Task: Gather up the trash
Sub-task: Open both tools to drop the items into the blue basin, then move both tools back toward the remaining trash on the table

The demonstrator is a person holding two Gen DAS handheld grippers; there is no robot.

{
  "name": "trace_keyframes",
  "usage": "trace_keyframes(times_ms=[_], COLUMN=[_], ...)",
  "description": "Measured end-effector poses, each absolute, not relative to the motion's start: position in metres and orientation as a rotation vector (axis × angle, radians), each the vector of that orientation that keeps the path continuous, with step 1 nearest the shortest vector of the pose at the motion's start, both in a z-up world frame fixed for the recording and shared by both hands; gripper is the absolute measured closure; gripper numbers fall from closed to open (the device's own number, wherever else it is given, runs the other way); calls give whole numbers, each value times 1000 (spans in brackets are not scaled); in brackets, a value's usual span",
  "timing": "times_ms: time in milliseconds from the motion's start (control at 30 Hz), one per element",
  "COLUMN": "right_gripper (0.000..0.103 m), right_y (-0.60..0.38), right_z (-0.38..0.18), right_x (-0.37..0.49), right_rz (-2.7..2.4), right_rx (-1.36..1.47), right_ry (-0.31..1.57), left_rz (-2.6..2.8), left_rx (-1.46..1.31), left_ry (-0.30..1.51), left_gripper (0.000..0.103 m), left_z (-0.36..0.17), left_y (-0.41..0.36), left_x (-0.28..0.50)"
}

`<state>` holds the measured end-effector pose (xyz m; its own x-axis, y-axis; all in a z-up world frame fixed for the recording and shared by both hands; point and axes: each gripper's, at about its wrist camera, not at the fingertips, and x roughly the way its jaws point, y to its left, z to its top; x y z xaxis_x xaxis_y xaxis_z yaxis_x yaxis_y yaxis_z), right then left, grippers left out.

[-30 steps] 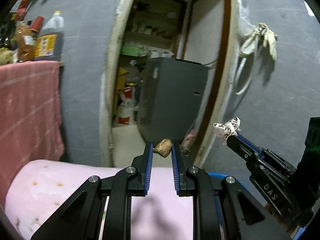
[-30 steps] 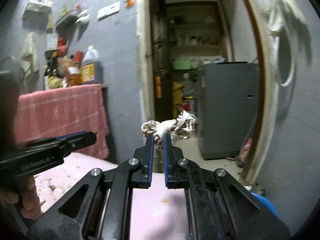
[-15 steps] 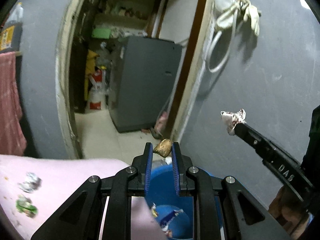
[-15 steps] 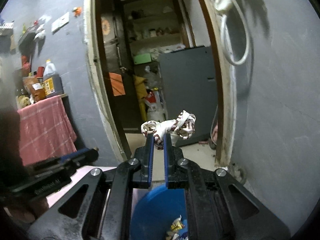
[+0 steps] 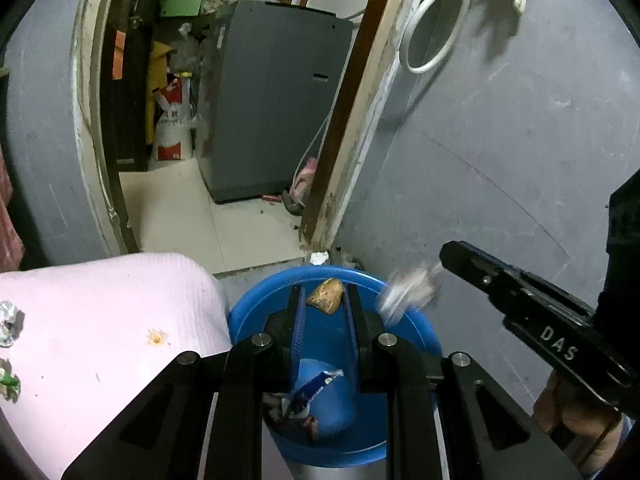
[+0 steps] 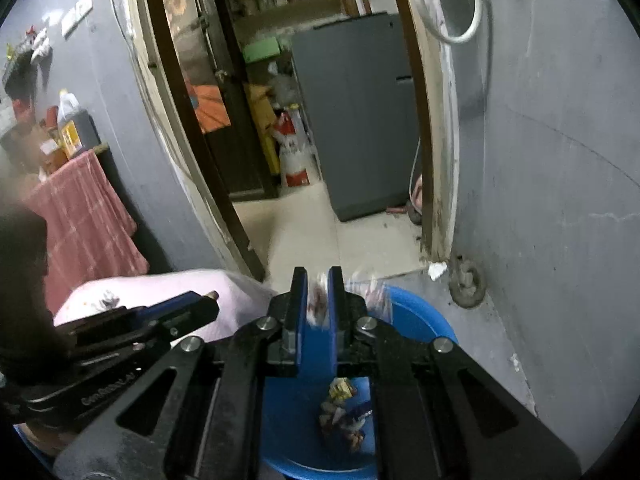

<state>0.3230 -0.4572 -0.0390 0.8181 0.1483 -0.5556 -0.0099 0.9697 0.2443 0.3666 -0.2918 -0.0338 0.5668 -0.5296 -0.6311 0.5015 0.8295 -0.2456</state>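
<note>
My left gripper [image 5: 325, 304] is shut on a brown crumpled scrap [image 5: 326, 301] and holds it over the blue bin [image 5: 256, 312]. My right gripper [image 6: 318, 300] holds a red-and-white wrapper [image 6: 318, 304] between its jaws above the same bin [image 6: 424, 320]. The wrapper is blurred by motion; in the left wrist view it is a white smear [image 5: 408, 292] at the right gripper's tip. Wrappers [image 6: 344, 412] lie in the bin's bottom.
A pink table [image 5: 100, 320] with bits of foil and paper [image 5: 8, 320] stands left of the bin. A grey wall [image 5: 500, 160] is to the right. A doorway leads to a grey appliance [image 5: 272, 92]. A white scrap [image 5: 319, 257] lies on the floor.
Both grippers have swung right from the pink table and tilted down over the blue bin. The right gripper's wrapper now shows blurred between the jaws.
</note>
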Motion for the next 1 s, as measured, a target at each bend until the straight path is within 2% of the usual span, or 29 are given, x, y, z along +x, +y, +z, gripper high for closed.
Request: trace_keyframes(times_ms=[267, 400, 567, 700, 833, 867, 933, 1000], right_gripper=[92, 90, 75, 65, 52, 47, 39, 30], right_y=[-458, -459, -459, -451, -439, -435, -427, -418], right_z=[-40, -36, -30, -21, -12, -9, -3, 2], right_x=[325, 325, 323, 320, 318, 316, 314, 311], right_rz=[77, 64, 59, 67, 91, 98, 114, 132], right_rx=[243, 250, 257, 251, 234, 231, 226, 224], right_ry=[615, 596, 561, 524, 481, 468, 438, 402], left_rz=[-592, -584, -555, -519, -470, -458, -427, -398], left_rx=[-21, -36, -53, -83, -115, -120, -132, -144], left_ry=[794, 782, 776, 733, 670, 656, 621, 575], left_gripper=[84, 69, 66, 49, 40, 38, 25, 21], left_z=[-41, -38, -30, -17, 0, 3, 11, 19], left_y=[-292, -286, -274, -254, -227, -221, -208, -192], left_x=[368, 367, 370, 365, 360, 359, 357, 351])
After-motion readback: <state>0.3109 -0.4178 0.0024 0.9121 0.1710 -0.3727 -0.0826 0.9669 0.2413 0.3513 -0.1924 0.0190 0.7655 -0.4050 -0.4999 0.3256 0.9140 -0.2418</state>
